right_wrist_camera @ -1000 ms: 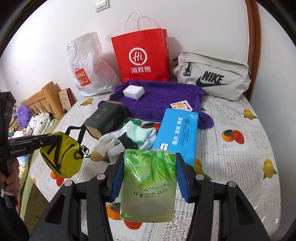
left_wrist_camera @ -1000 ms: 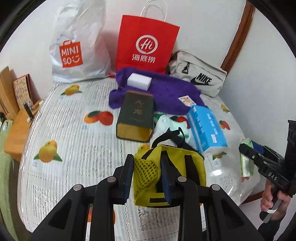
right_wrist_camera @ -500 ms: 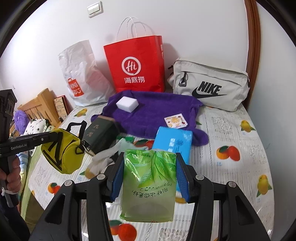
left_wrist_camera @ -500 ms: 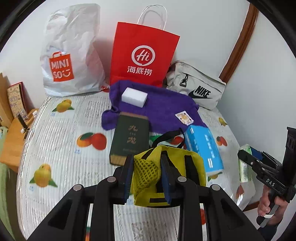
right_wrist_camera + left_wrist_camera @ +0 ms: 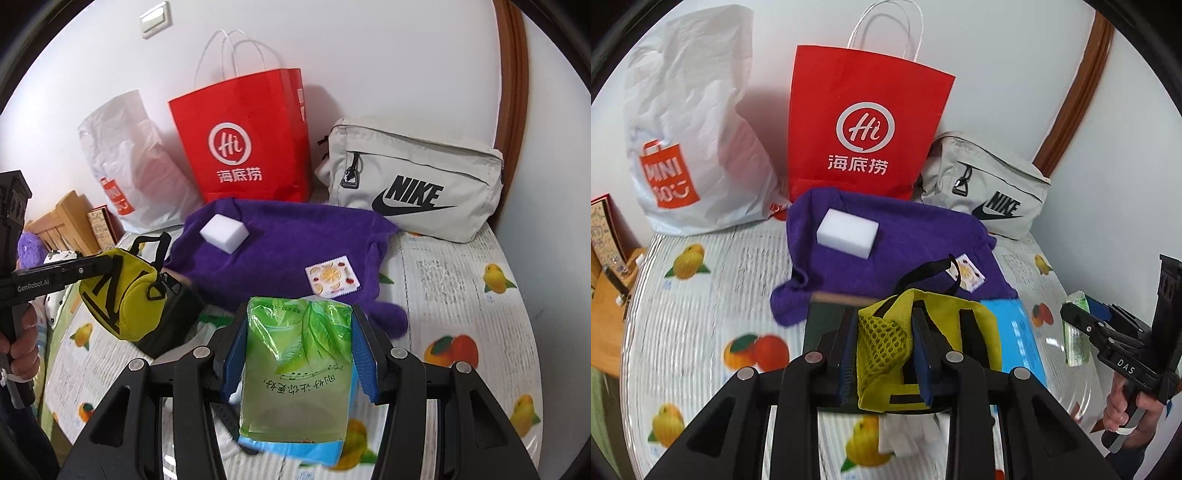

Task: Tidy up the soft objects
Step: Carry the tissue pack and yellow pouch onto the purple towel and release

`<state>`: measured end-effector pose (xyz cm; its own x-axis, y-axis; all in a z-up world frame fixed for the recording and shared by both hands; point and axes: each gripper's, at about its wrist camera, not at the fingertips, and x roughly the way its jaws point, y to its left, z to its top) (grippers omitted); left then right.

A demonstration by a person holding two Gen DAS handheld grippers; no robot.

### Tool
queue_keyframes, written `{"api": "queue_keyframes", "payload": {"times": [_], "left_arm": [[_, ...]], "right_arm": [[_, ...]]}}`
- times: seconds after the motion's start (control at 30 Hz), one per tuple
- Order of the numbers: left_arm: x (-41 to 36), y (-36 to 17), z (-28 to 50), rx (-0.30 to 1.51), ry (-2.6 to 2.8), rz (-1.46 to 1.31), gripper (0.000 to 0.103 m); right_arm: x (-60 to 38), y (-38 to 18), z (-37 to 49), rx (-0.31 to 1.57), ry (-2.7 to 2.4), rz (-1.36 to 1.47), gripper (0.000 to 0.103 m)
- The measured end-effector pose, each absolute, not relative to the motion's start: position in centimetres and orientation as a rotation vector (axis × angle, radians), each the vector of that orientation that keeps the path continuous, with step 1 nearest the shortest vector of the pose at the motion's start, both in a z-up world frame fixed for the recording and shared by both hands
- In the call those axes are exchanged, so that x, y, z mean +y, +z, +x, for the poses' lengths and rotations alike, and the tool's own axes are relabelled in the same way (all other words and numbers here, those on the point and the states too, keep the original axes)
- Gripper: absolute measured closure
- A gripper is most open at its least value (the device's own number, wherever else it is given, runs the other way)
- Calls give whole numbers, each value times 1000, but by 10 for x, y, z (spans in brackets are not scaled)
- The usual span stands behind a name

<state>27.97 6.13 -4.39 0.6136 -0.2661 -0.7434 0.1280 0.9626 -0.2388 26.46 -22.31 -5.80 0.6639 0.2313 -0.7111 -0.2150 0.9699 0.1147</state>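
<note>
Both grippers clamp loads: left (image 5: 884,349) a yellow pouch (image 5: 945,332), right (image 5: 297,354) a green pack (image 5: 295,369); only the right view shows the wall switch (image 5: 156,19)

sponge (image 5: 847,234) on towel (image 5: 908,243) before bags (image 5: 864,129)

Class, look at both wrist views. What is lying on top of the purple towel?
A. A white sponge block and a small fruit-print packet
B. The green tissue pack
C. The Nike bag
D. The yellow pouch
A: the white sponge block and the small fruit-print packet both rest on the purple towel.
</note>
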Motion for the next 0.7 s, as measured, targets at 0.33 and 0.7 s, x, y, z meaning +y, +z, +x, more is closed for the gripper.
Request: {"api": "queue_keyframes", "payload": {"times": [0.33,0.7], "left_arm": [[62,-62,355,915,-214,-173,76],[65,-97,412,963,-206,-159,76]], "right_arm": [[-215,-74,336,822,254,18,52],[-202,-102,389,875,254,5,52]]}}
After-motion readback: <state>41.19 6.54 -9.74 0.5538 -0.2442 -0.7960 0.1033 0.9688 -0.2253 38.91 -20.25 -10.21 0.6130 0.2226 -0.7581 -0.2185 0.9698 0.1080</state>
